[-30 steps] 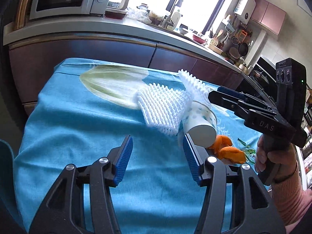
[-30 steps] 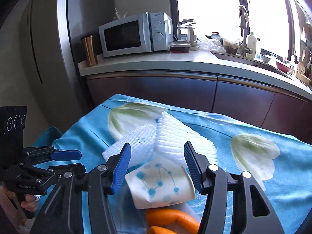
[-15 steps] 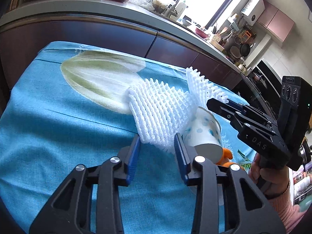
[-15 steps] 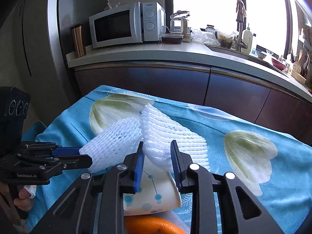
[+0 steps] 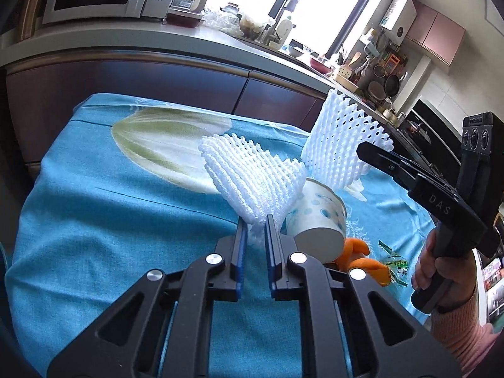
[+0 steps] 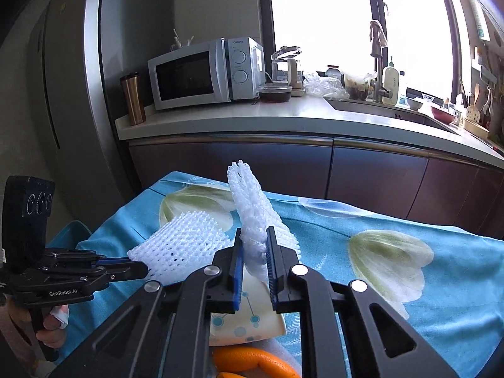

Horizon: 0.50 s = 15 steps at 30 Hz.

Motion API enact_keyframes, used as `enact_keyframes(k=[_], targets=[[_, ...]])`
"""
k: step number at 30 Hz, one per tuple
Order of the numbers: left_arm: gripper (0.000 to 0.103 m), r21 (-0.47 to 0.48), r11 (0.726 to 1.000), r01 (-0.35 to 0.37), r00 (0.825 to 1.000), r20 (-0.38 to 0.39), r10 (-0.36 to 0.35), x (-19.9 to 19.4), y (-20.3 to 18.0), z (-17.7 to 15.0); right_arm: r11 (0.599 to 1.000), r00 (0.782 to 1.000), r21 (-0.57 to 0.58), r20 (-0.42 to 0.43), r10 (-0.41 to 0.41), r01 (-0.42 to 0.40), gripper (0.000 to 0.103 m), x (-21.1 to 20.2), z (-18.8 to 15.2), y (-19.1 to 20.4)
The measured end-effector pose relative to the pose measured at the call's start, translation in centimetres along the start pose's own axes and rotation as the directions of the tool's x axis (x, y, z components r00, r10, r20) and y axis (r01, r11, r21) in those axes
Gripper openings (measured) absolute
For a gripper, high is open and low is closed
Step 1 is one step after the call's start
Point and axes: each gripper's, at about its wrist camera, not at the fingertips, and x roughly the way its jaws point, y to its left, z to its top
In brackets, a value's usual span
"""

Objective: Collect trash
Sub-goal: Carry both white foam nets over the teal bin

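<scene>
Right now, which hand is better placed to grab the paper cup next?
Neither is free: the left gripper and the closing right gripper each pinch a foam net. Once emptied, probably the left: the paper cup lies beside its fingertips.

A home kitchen is indicated by a microwave [image 6: 201, 74], sink tap [image 6: 376, 60], base cabinets [image 6: 375, 176] and hung utensils [image 5: 382, 72].

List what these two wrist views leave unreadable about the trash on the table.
- Orange peel: right wrist view, cut off by the bottom edge and gripper frame.
- Paper cup: inside hidden in both views.
- Green wrapper: left wrist view, print too small.
- No bin visible.
</scene>
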Motion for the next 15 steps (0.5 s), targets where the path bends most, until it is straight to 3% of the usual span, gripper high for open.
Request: enact_keyframes(k=[15], targets=[[0.012,0.004,1.0,-0.029,0.994,0.108,0.028,-7.6,0.8,-1.6,0.981,0.979,0.03,0.071,0.191,-0.193,0.012,-3.0,0.5,3.4]])
